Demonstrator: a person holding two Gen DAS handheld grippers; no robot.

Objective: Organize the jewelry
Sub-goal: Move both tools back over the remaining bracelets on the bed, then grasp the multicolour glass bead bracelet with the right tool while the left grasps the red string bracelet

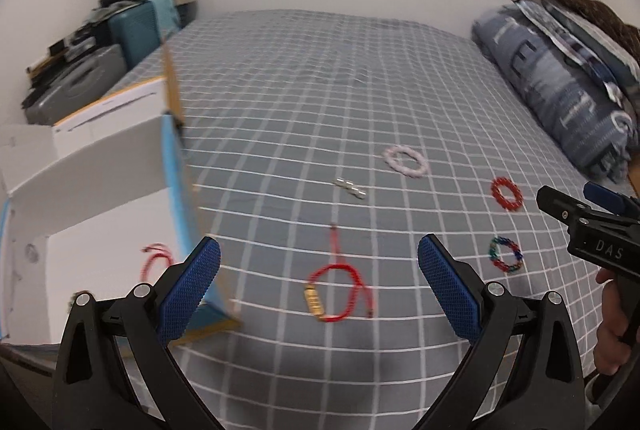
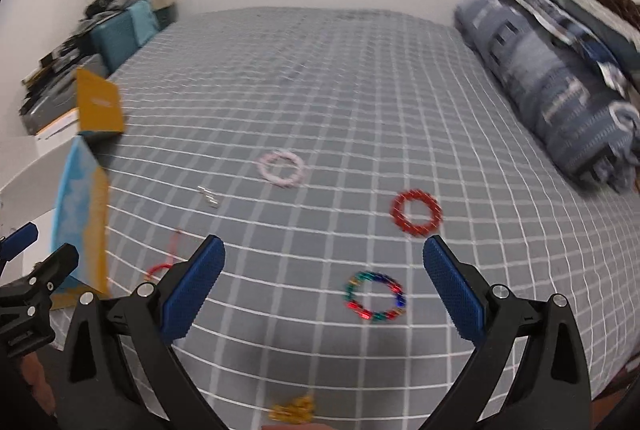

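Both the left gripper (image 1: 318, 272) and the right gripper (image 2: 324, 270) hang with jaws spread wide and empty over the checked bed (image 1: 300, 101), where bracelets lie scattered: red cord bracelet (image 1: 334, 290), multicoloured bracelet (image 2: 376, 296), red bead bracelet (image 2: 416, 212), pink bracelet (image 2: 282, 168), beside an open box (image 1: 92, 189) at the left edge.

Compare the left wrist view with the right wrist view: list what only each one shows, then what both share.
Only the left wrist view shows the inside of the open white box, with a red cord piece in it, and the whole red cord bracelet with its gold charm.

Only the right wrist view shows a small gold-coloured piece at its bottom edge; it is blurred.

Both show the checked bed sheet, the pink bracelet, the red bead bracelet, the multicoloured bracelet, the small silver pieces, and both open, empty hand-held grippers: left, right.
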